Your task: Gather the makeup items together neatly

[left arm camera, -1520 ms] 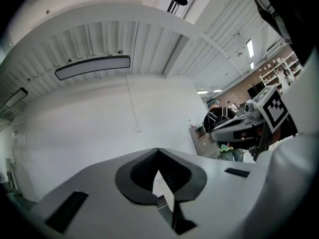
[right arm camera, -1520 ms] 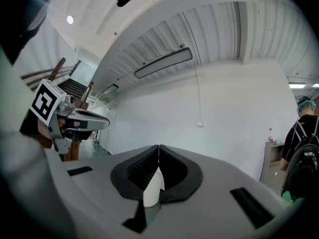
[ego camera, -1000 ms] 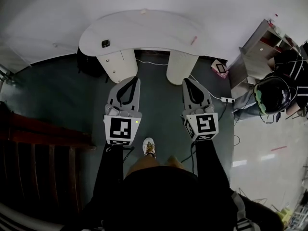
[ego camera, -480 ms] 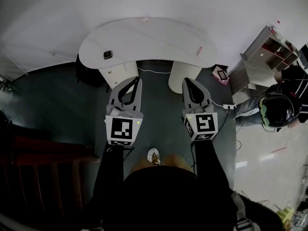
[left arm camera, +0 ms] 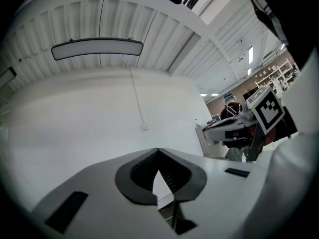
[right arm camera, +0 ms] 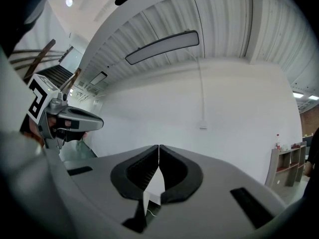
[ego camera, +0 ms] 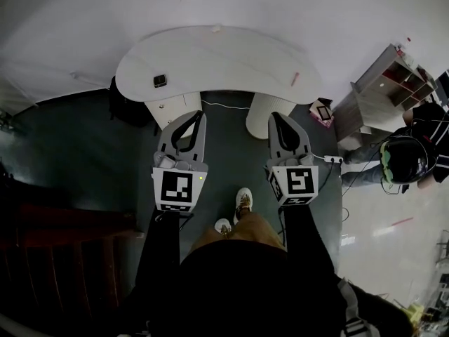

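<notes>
Jaws together on both tools, nothing between them: left gripper (ego camera: 198, 113) and right gripper (ego camera: 275, 116) are held side by side and level over dark floor, short of the white kidney-shaped table (ego camera: 224, 55). Only the head view shows the makeup items, all on the tabletop and well apart. A small dark square compact (ego camera: 160, 81) sits near the left end and a thin pink stick (ego camera: 295, 78) near the right end. A tiny pale pink item (ego camera: 215, 28) lies at the far edge, too small to identify. The same view also takes in the wearer's pale shoe (ego camera: 243, 201), a seated person in a dark headset (ego camera: 403, 159) at the right, and a grey open shelf unit (ego camera: 382, 83). Neither gripper view shows any of the items. Each looks over its closed tips at a plain white wall (left arm camera: 89, 118) and a long ceiling light panel (left arm camera: 97, 48). The left gripper view catches the right gripper's marker cube at its right edge. The right gripper view catches the left gripper at its left edge.
</notes>
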Action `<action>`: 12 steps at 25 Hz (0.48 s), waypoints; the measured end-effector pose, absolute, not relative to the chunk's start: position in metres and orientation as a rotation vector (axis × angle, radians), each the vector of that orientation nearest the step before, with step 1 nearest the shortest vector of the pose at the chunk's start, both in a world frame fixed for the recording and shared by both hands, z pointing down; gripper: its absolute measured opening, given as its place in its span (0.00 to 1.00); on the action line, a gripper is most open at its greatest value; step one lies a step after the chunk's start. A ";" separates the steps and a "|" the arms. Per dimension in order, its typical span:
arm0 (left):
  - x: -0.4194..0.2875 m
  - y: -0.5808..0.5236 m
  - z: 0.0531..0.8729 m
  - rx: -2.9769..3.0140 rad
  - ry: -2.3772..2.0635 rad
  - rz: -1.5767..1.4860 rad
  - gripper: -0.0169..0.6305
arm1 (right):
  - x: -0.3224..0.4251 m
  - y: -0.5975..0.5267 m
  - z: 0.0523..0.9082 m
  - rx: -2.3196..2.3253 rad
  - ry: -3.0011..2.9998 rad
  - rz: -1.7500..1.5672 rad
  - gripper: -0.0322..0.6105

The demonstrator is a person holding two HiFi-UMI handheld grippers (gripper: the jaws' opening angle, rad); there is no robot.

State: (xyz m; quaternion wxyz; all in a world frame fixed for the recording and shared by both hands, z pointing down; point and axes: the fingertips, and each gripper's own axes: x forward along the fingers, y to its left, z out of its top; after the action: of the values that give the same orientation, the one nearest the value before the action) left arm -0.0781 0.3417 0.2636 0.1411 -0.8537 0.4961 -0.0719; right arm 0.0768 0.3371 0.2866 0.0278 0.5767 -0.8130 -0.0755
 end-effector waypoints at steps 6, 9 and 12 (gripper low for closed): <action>-0.086 0.330 0.267 -2.449 1.439 -0.224 0.05 | 0.069 0.320 0.284 1.778 -2.525 -0.255 0.09; -0.089 0.321 0.266 -2.426 1.458 -0.221 0.05 | 0.065 0.308 0.283 1.756 -2.552 -0.268 0.09; -0.090 0.309 0.267 -2.407 1.469 -0.227 0.05 | 0.063 0.294 0.285 1.750 -2.575 -0.273 0.09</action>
State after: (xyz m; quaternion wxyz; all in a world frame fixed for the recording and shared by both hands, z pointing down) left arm -0.0902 0.3088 0.2671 0.1556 -0.8404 0.5131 -0.0793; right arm 0.0633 0.2936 0.2846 0.0083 0.5598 -0.8240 -0.0874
